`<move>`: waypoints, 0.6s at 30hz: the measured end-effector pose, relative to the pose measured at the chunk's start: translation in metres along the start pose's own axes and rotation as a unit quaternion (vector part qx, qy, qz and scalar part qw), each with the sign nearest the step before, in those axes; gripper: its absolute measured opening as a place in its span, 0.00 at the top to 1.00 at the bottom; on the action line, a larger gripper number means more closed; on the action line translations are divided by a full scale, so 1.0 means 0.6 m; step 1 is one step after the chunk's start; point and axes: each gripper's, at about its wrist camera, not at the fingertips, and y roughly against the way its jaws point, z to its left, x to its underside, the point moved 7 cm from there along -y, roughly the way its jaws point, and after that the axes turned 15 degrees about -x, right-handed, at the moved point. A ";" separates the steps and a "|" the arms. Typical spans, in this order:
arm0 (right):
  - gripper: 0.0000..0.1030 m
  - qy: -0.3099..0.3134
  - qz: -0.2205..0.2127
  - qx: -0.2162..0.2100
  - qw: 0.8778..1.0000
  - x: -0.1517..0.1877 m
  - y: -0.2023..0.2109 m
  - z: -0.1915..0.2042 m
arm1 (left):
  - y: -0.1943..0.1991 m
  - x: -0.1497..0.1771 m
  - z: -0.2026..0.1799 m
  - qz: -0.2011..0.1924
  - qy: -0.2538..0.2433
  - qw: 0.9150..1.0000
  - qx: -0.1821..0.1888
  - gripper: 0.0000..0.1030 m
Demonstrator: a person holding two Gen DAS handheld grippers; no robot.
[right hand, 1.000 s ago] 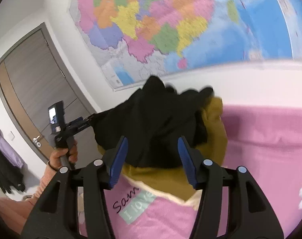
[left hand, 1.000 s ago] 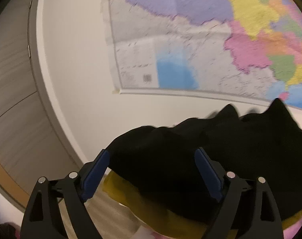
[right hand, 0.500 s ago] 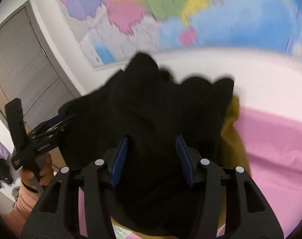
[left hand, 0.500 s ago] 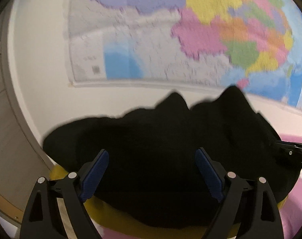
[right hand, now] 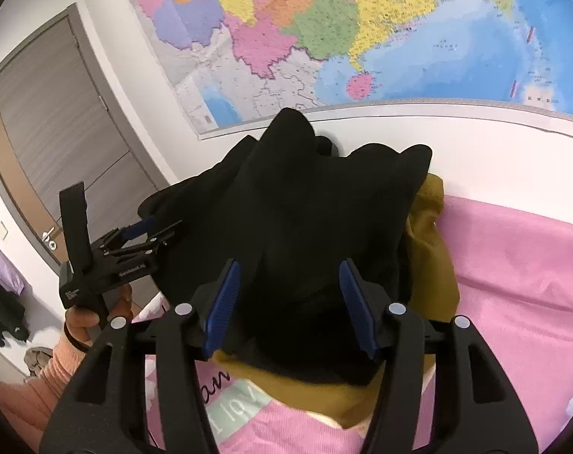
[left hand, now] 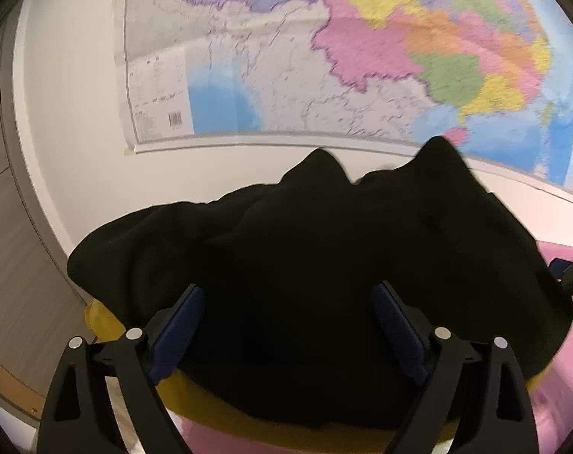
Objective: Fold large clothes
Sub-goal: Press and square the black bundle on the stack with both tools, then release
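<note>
As both grippers close in on it, the black garment (right hand: 309, 227), heaped on a mustard one (right hand: 430, 249) on the pink bed (right hand: 513, 265), now fills each view. Right gripper (right hand: 290, 299) fingers, just reopened, straddle the cloth unclenched; left gripper (left hand: 286, 333) fingers stand wide, grasping nothing. Folding has likely yet to start.

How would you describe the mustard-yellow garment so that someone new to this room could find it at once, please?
Start at the big coloured wall map; below it lies a bed with a pink cover. On that cover sits a heap of clothes against the wall: the mustard-yellow garment is the bottom layer, peeking out beside and under the bulky black garment. It is the only yellow cloth there.
</note>
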 end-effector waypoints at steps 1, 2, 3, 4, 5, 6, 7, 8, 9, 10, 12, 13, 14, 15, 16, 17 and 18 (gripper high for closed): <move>0.47 0.004 -0.001 0.002 1.000 0.002 0.001 0.002 | 0.007 0.000 -0.004 -0.005 -0.002 1.000 0.001 0.14; 0.46 0.010 0.003 0.004 1.000 0.009 0.000 0.004 | 0.017 0.001 -0.011 -0.011 -0.005 1.000 0.008 0.13; 0.45 0.013 0.009 0.003 1.000 0.012 -0.005 0.005 | 0.023 0.003 -0.015 -0.014 -0.007 1.000 0.016 0.12; 0.45 0.018 0.024 0.006 1.000 0.020 -0.014 0.003 | 0.029 0.005 -0.023 -0.016 -0.010 1.000 0.024 0.12; 0.45 0.019 0.035 0.013 0.999 0.025 -0.022 -0.002 | 0.029 0.005 -0.029 -0.015 -0.012 0.999 0.026 0.12; 0.45 0.017 0.044 0.018 0.999 0.030 -0.030 -0.007 | 0.027 0.007 -0.035 -0.012 -0.016 0.999 0.030 0.12; 0.45 0.011 0.047 0.017 0.999 0.035 -0.037 -0.013 | 0.023 0.010 -0.040 -0.007 -0.018 0.999 0.032 0.12; 0.45 0.007 0.046 0.015 0.999 0.036 -0.040 -0.017 | 0.019 0.013 -0.042 -0.002 -0.017 0.999 0.032 0.12; 0.45 0.002 0.044 0.013 0.999 0.036 -0.041 -0.020 | 0.012 0.016 -0.044 0.005 -0.016 0.999 0.033 0.12; 0.45 0.001 0.043 0.012 0.999 0.036 -0.041 -0.020 | 0.006 0.019 -0.043 0.010 -0.013 0.999 0.033 0.12; 0.44 0.005 0.044 0.014 0.999 0.036 -0.040 -0.017 | 0.000 0.021 -0.043 0.010 -0.014 0.999 0.031 0.10; 0.44 0.004 0.045 0.015 0.999 0.035 -0.037 -0.015 | 0.000 0.023 -0.043 0.009 -0.015 0.999 0.029 0.10; 0.43 0.004 0.044 0.014 0.999 0.033 -0.035 -0.013 | -0.001 0.023 -0.044 0.009 -0.014 0.999 0.027 0.10; 0.41 0.005 0.042 0.012 0.999 0.032 -0.031 -0.010 | 0.000 0.024 -0.043 0.010 -0.012 1.000 0.025 0.10; 0.41 0.006 0.040 0.012 0.999 0.029 -0.028 -0.007 | 0.001 0.024 -0.043 0.010 -0.011 1.000 0.023 0.10; 0.41 0.007 0.036 0.014 0.999 0.026 -0.023 -0.003 | 0.002 0.024 -0.042 0.010 -0.010 1.000 0.020 0.10; 0.41 0.011 0.031 0.014 0.999 0.024 -0.020 0.001 | 0.004 0.025 -0.041 0.009 -0.009 1.000 0.017 0.10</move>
